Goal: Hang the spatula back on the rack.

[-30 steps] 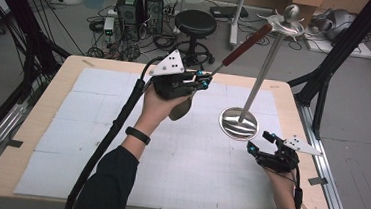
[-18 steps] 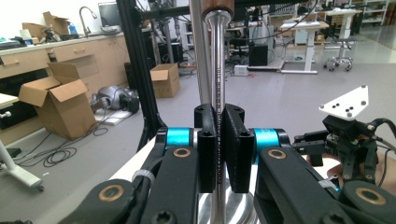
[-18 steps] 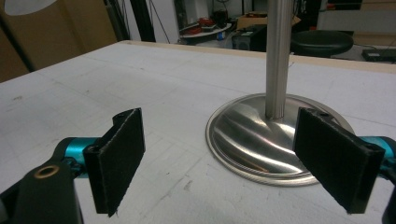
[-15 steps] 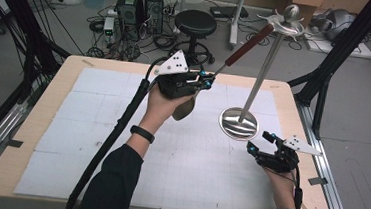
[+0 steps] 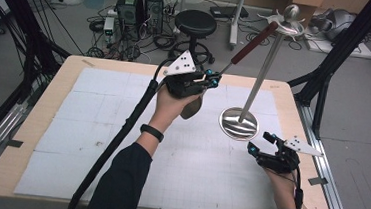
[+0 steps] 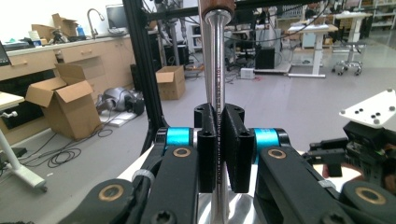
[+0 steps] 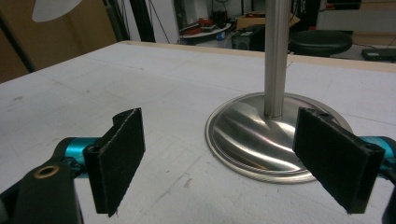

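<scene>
Two grippers work over the table (image 5: 96, 127). The left gripper (image 5: 210, 79), held raised, is clenched on the steel shank of a wooden-handled utensil (image 5: 251, 42), whose spoon-like end hangs below the hand while the handle slants up toward the hooked top of the metal stand (image 5: 261, 75). The right gripper (image 5: 259, 143) rests low near the table's right edge, jaws spread wide and holding nothing, just beside the stand's round base (image 7: 261, 140).

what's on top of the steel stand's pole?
A round metal knob caps the steel stand, with curved hooks spreading below it. The utensil's wooden handle leans up toward them; their contact can't be made out.
</scene>
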